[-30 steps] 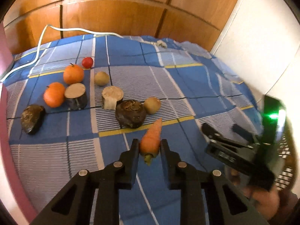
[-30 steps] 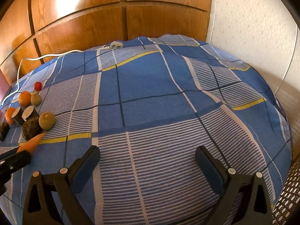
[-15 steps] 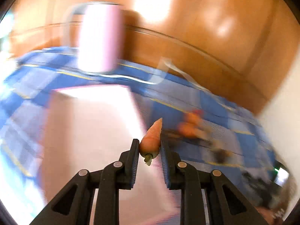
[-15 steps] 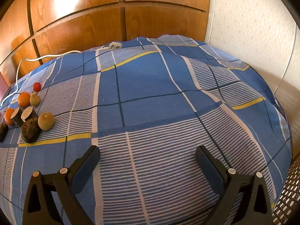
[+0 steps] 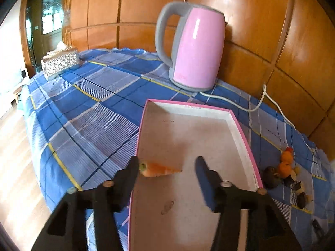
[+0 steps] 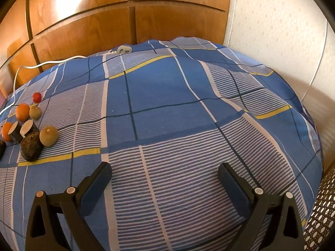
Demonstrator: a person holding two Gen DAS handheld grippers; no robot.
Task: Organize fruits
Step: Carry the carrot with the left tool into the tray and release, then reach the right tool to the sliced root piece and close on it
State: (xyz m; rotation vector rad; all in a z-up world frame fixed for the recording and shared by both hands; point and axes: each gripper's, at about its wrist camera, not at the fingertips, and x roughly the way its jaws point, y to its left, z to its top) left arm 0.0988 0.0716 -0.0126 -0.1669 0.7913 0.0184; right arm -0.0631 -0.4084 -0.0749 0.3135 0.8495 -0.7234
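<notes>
left hand-held gripper (image 5: 167, 170) opening, carrot (image 5: 159, 169) between jaws over tray (image 5: 242, 133) left rim | right hand-held gripper (image 6: 164, 177) released above bare cloth (image 6: 167, 108) | oranges (image 6: 22, 111): 2 | kettle (image 5: 194, 48): 1

A tray (image 5: 240, 129) lies on the surface (image 5: 100, 113), with the kettle (image 5: 194, 48) standing just behind its far end and a tissue box (image 5: 59, 61) far off to the left. A carrot (image 5: 159, 169) lies crosswise in the tray near its left rim, between the opening jaws of the left claw (image 5: 167, 172) and touching neither pad. A cord (image 5: 249, 106) runs from the kettle to the right. Right of the tray sits a cluster of fruits (image 5: 286, 173). The right claw (image 6: 165, 179) hangs over bare cloth, the cluster far to its left.
</notes>
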